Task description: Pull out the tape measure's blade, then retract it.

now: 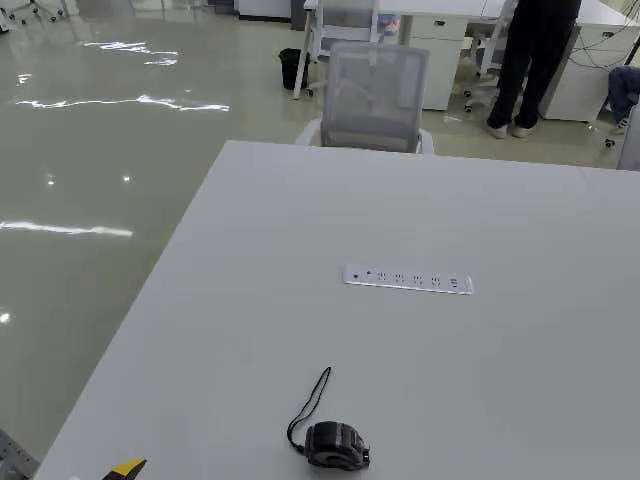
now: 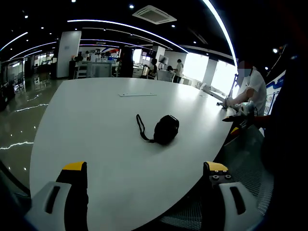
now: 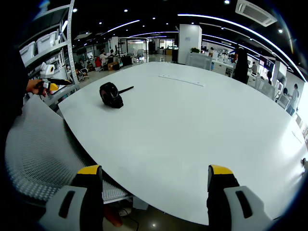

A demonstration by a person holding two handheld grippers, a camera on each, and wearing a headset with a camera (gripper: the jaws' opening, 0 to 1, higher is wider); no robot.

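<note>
A black tape measure [image 1: 337, 445] with a looped black wrist strap [image 1: 311, 398] lies on the white table [image 1: 420, 370] near its front edge, blade fully in. In the left gripper view the tape measure [image 2: 166, 129] lies ahead and slightly right of my left gripper [image 2: 144, 166], which stands open and empty at the table's edge. My right gripper [image 3: 155, 169] is also open and empty, off the table's edge, with the tape measure [image 3: 110, 94] far ahead to its left. A gripper's yellow fingertip [image 1: 125, 468] shows in the head view's bottom left corner.
A white power strip [image 1: 408, 280] lies mid-table. A grey mesh chair [image 1: 375, 95] stands at the far edge, with a person [image 1: 535, 60] and desks behind it. A mesh seat [image 3: 38, 144] sits under the grippers by the near edge.
</note>
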